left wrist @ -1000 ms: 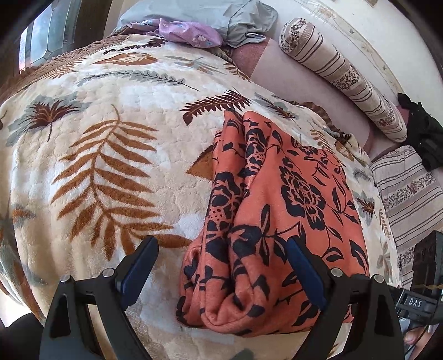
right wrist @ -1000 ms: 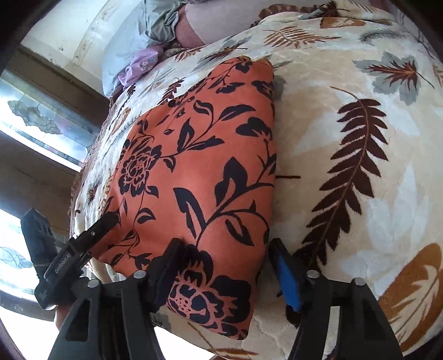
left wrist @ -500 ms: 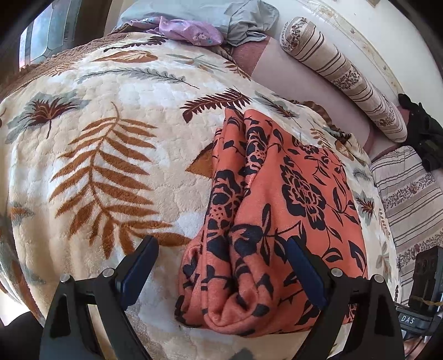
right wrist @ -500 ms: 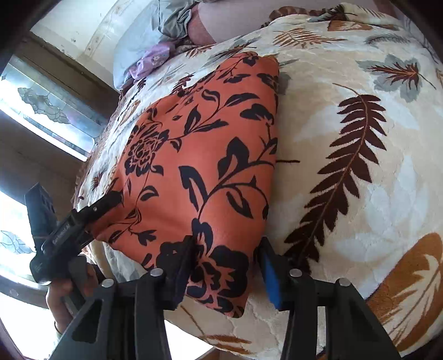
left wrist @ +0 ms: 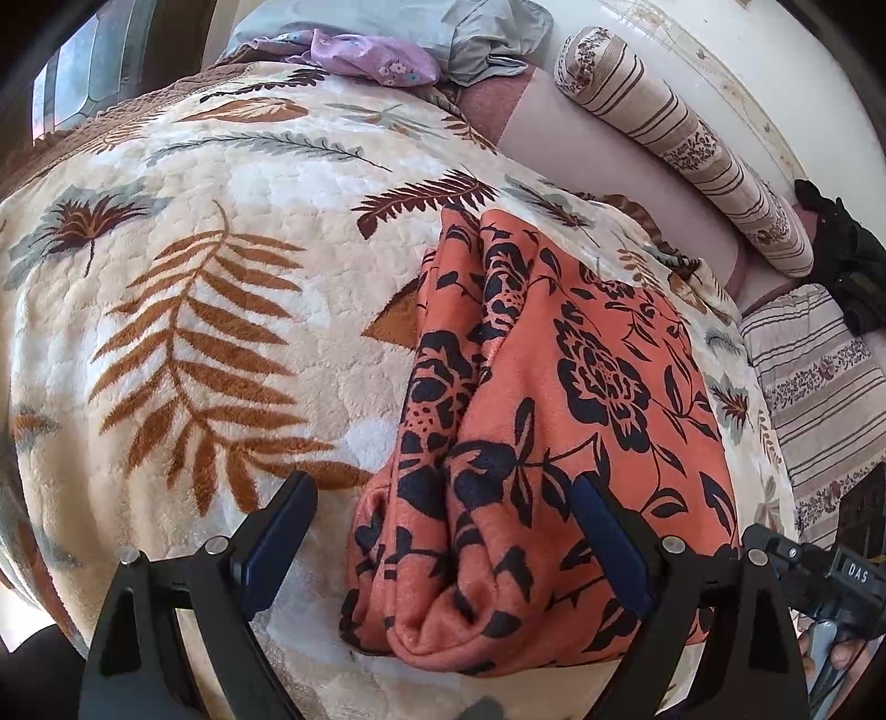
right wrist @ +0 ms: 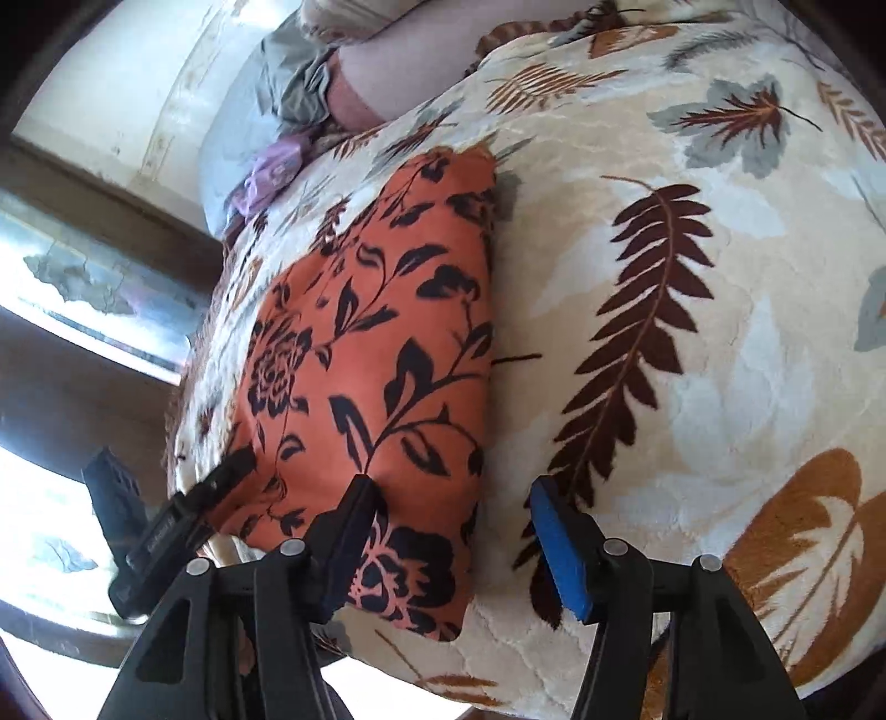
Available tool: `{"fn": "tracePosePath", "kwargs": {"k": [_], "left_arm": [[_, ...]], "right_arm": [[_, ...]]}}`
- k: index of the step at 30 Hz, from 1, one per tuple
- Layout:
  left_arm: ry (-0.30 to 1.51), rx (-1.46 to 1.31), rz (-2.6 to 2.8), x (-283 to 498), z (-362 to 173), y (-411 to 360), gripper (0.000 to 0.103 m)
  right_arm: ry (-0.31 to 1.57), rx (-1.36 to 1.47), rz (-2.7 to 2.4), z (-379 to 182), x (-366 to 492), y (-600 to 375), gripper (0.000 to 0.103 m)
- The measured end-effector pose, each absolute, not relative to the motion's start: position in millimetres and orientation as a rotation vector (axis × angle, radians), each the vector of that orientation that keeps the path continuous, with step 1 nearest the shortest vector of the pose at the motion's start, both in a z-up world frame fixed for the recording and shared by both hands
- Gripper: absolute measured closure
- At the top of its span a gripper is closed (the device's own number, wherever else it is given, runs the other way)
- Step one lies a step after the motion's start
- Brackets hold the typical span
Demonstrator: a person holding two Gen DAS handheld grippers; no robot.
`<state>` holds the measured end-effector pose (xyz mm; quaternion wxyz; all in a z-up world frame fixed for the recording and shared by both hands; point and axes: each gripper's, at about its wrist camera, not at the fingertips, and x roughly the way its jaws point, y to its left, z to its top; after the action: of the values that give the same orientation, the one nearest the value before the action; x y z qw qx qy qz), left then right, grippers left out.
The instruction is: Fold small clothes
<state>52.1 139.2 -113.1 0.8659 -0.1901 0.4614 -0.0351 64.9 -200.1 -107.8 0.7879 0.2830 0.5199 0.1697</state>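
Garment [left wrist: 559, 443] folded on blanket [left wrist: 221, 332]; left gripper [left wrist: 443, 531], right gripper [right wrist: 451, 531] jaws spread, empty.

An orange cloth with black flowers [left wrist: 559, 443] is seen folded on a leafy blanket [left wrist: 210, 288] on the bed, with the wide-open left tongs [left wrist: 443, 531] placed around its near end, and a striped roll pillow [left wrist: 681, 138] and some clothes [left wrist: 387, 39] are seen far behind.
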Motion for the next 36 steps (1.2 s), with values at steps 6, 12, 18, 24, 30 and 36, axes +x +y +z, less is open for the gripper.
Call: {"fn": "tracePosePath", "kwargs": {"k": [6,12,18,24,30,36], "left_arm": [[0.968,-0.429,-0.101,53,-114,140,0.015],[0.941,-0.446,-0.141,47,-113,143,0.048],[0.953,-0.554,-0.148,44,-121,158,0.035],[0.943,-0.493,-0.173,35,-114,149,0.06],[0.997,-0.714,-0.16,30,-117,177,0.044],[0.977,-0.723,-0.175,48,-95,185,0.034]], "right_arm": [[1.135,0.549,0.391,-109,72,-188,0.037],[1.14,0.597,0.411,-126,70,-187,0.036],[1.094,0.614,0.471,-131,63,-195,0.034],[1.054,0.7,0.529,-138,57,-208,0.034],[1.044,0.727,0.558,-140,54,-215,0.034],[1.052,0.751,0.554,-139,53,-220,0.034]]}}
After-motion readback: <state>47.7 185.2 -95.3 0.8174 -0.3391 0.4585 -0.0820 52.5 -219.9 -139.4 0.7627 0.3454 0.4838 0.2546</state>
